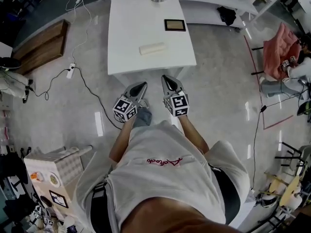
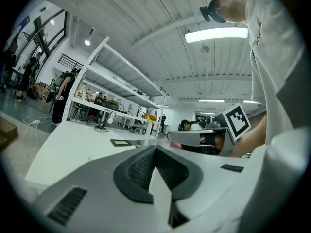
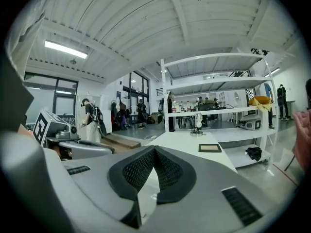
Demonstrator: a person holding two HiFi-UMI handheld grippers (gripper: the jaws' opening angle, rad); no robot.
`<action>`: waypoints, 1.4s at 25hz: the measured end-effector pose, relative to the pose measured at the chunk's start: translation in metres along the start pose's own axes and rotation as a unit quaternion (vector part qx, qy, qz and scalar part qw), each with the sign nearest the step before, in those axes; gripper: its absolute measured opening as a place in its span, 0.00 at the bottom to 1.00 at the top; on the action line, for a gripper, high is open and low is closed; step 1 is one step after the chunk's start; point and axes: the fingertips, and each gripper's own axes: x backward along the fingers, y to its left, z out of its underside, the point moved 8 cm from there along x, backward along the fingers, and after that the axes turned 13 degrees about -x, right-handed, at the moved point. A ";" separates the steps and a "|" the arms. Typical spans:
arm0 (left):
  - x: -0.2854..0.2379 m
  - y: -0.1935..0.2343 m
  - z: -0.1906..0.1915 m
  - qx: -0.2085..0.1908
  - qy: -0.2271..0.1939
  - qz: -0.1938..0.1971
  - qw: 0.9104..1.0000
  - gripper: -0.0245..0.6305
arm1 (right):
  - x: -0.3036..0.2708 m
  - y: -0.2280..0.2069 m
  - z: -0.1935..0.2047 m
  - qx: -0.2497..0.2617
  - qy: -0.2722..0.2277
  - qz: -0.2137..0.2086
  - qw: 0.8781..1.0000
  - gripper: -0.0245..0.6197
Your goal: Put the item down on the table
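Centre, left: our left gripper (image 1: 143,86), jaws together with nothing between them, just below the near edge of the desk (image 1: 129,33). Upper centre: a white block (image 1: 152,48) lies flat on the desk, apart from both grippers. Centre, right: our right gripper (image 1: 166,80), likewise closed and empty.

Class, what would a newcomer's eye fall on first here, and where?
The left gripper and right gripper, both shut and empty, point at the white table ahead. On it lie a pale block near the middle and a dark framed panel farther back.
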 end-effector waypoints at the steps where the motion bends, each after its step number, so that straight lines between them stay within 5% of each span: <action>1: 0.004 -0.007 0.000 -0.001 0.000 0.000 1.000 0.06 | 0.007 0.003 0.002 0.000 0.000 0.000 1.000 0.03; 15: 0.058 -0.071 0.011 -0.013 -0.005 -0.006 1.000 0.06 | 0.076 0.037 0.039 0.001 0.001 0.012 1.000 0.03; 35: 0.066 -0.087 0.008 -0.027 -0.018 -0.001 0.999 0.06 | 0.094 0.047 0.040 0.018 -0.003 0.013 1.000 0.03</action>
